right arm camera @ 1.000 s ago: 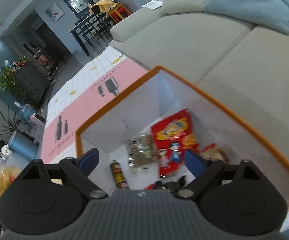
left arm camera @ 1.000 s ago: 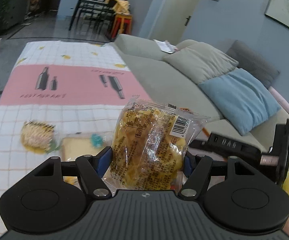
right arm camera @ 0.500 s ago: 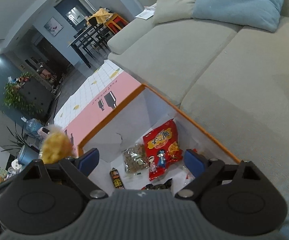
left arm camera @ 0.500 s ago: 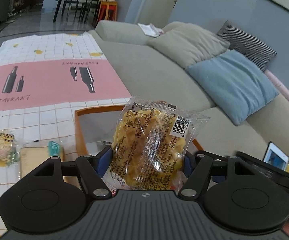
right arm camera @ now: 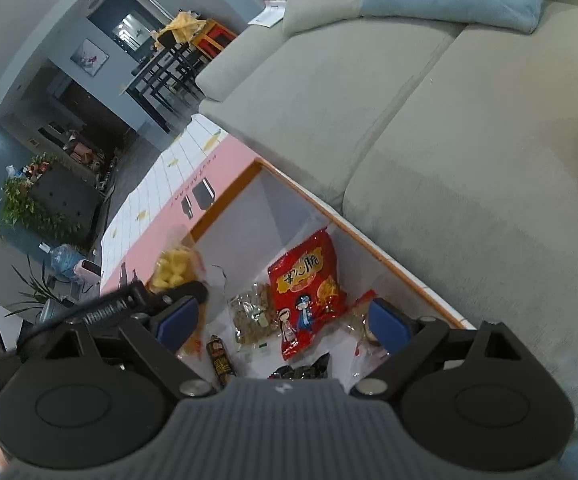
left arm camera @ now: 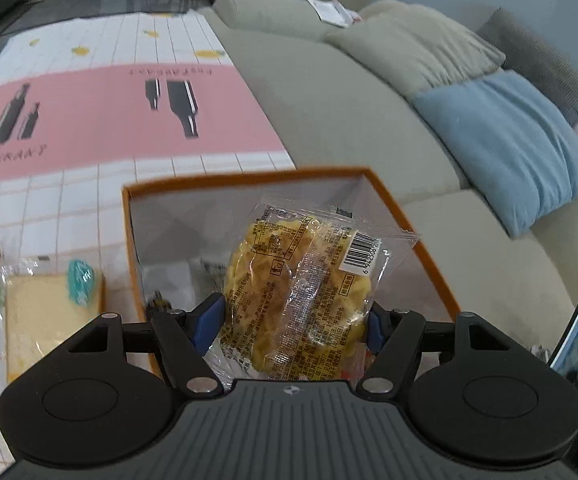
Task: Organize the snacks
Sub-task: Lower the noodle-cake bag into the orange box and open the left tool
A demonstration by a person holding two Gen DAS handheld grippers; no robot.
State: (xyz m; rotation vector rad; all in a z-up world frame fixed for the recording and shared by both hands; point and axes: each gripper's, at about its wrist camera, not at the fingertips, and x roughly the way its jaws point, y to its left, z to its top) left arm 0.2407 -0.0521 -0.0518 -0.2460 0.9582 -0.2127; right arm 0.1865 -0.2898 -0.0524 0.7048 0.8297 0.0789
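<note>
One clear packet [left arm camera: 301, 280] of crinkled yellow snack, barcode sticker top-right.

The orange-rimmed white cardboard box [left arm camera: 405, 216] stands open at the top, so a gripper can pass down into it from above. Its floor is crowded on the sofa side: a red printed snack bag [right arm camera: 307, 284], a clear packet of brownish nuts [right arm camera: 251, 312], a small dark tube [right arm camera: 220, 360] and black wrappers [right arm camera: 303, 372]. The left gripper [left arm camera: 292, 322], clamped on a clear-wrapped yellow noodle cake [left arm camera: 305, 288], fills the box's near corner. The grey fabric sofa [right arm camera: 429, 128] hems in the far wall. A wrapped pale sponge cake slice [left arm camera: 45, 312] lies just outside the box on the pink-and-white checked tablecloth [left arm camera: 89, 120].
</note>
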